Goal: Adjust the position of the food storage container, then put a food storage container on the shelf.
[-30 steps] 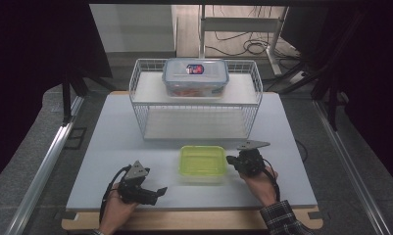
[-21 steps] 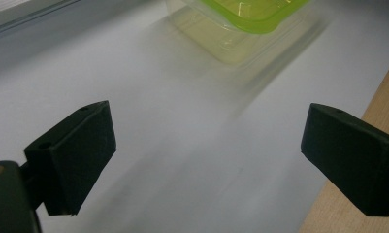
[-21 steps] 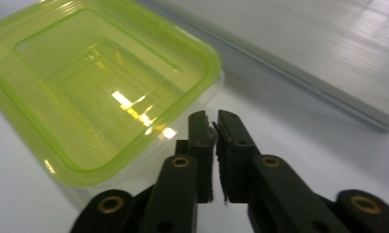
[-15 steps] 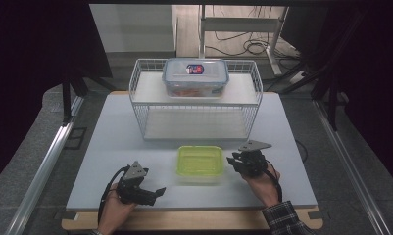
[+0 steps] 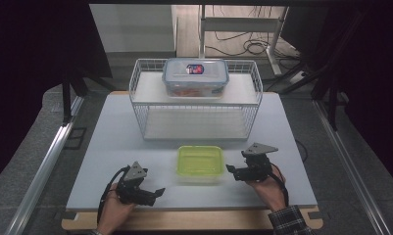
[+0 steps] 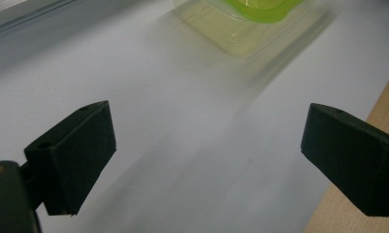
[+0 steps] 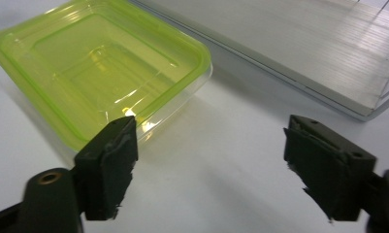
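1. Green-lidded container (image 5: 200, 163) sits flat on the white table (image 5: 110, 147), between the two grippers and in front of the wire rack (image 5: 196, 100); it rests on its own base, so nothing needs to steady it.

2. Right gripper (image 5: 235, 171) has its jaws standing wide apart. They have just been opening, and nothing lies between them. In the right gripper view the container (image 7: 97, 63) lies ahead of the jaws and off toward the left-hand jaw, whose tip overlaps its near corner in the picture. I cannot tell whether that tip touches the rim, but neither pad presses on it.

3. That open stance with the container just beyond the tips reads, in my judgement, as a grip let go: the container has been left to rest on the table.

4. Left gripper (image 5: 155, 192) is also wide open and holds nothing. In the left gripper view only bare table shows between its jaws, and the container (image 6: 250, 24) lies well ahead, past the tips and toward the right-hand jaw. It seems parked near the table's front edge so as to stay clear of the other hand's work.

5. Beyond both pairs of jaws, a clear lidded box (image 5: 195, 77) sits on the rack's upper shelf. The lower shelf straight behind the green-lidded container is bare, which may be where it belongs.
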{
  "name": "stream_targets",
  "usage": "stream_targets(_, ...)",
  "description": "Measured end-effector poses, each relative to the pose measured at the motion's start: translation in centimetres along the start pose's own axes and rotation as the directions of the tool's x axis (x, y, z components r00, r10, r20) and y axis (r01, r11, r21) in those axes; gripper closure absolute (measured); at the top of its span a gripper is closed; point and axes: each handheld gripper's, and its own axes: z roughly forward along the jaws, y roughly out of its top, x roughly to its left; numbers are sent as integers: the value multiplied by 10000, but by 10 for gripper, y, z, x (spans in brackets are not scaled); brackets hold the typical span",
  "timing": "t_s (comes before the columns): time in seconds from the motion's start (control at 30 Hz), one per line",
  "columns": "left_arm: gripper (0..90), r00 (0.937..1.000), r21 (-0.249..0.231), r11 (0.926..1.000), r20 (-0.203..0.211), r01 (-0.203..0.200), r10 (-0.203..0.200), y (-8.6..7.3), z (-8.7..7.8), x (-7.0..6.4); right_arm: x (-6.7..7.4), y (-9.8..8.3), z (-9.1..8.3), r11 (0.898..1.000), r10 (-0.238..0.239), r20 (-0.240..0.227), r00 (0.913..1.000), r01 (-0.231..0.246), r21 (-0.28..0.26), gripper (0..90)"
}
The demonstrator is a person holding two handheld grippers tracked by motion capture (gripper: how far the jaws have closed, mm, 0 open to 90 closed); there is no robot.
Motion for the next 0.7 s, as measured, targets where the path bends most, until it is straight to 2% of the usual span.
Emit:
stream_targets(0.23, 53, 10000, 32, 10000, 6, -19, 19, 0, 0, 0, 0, 1, 2, 9996, 178, -122, 9998, -175, 210, 139)
stream_targets(0.37, 53, 10000, 38, 10000, 23, -17, 17, 0, 1, 0, 1, 4, 2, 9981, 556, -171, 9983, -551, 286, 78)
stream_targets(0.5, 53, 10000, 75, 10000, 15, -40, 40, 0, 1, -1, 2, 6, 3, 9939, 900, -235, 9957, -882, 662, 25)
stream_targets(0.6, 53, 10000, 99, 9999, 13, -44, 44, 0, 2, -1, 3, 8, 5, 9897, 1163, -346, 9926, -1129, 884, 41)
stream_targets(0.7, 53, 10000, 99, 9999, 25, -50, 49, 0, 2, -1, 4, 10, 6, 9832, 1517, -489, 9872, -1456, 1100, 127)
